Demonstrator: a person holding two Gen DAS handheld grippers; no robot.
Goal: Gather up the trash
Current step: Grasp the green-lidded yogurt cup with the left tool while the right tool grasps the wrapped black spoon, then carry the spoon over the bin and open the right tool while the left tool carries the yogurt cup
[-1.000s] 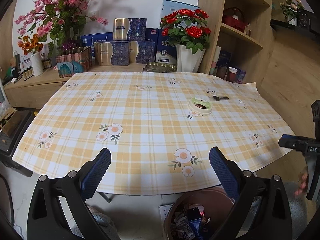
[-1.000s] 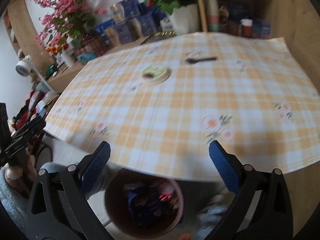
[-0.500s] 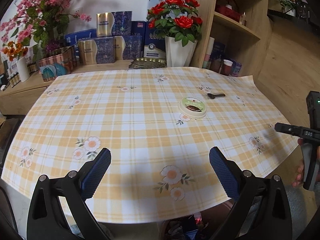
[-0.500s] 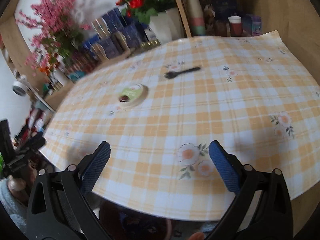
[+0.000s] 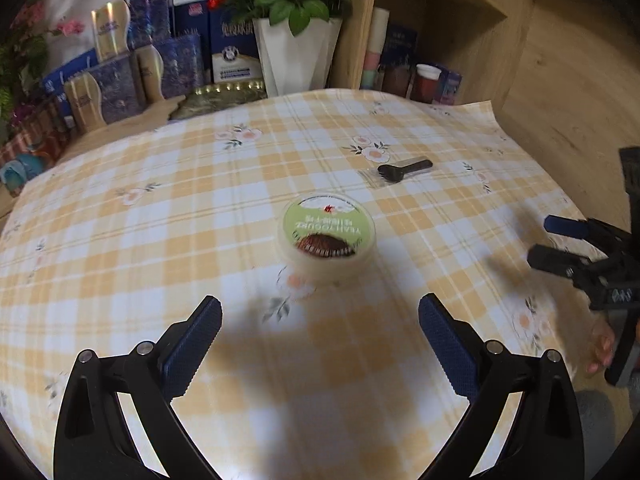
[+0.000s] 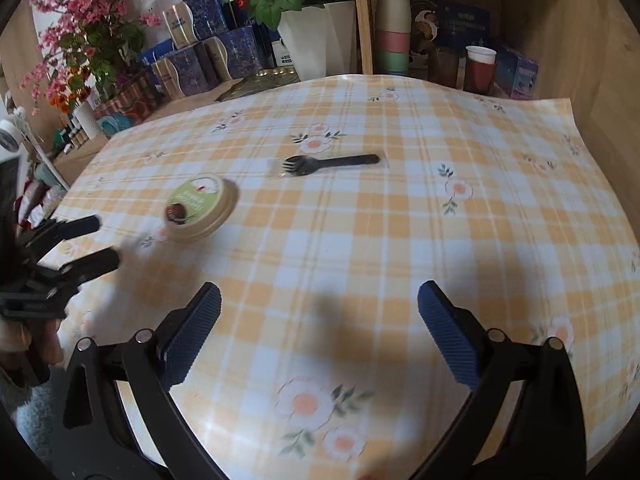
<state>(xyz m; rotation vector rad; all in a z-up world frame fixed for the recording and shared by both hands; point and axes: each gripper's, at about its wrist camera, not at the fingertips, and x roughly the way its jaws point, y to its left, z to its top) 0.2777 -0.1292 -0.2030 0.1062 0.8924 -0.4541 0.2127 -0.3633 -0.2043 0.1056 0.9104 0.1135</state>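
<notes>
On the counter (image 5: 120,248), covered w/ a yellow check cloth, I see two pieces of trash: a round yogurt cup (image 5: 327,232) w/ green lid, lying near the middle, and a black plastic fork (image 6: 330,163) in a clear wrapper, a bit farther toward the shelf side. They are apart, not touching.

My left gripper (image 5: 320,332) hovers above the cloth, jaws wide, nothing between them. It points straight at the cup, which sits just ahead of the pads, so I judge I aim it for that one. The opening looks wide enough to take the cup from its sides, prob. the reason I hold it so open.

My right gripper (image 6: 319,320) is also wide and empty. It faces the fork, but the fork is well apart from it. In the left view the right gripper appears at the right edge, low over the cloth.

Each gripper has its own target, I think, so the two do not cross.

Risk: the fork is thin and flat in slippery wrapper; it may slide on the cloth when I pinch. No bin is visible now.
</notes>
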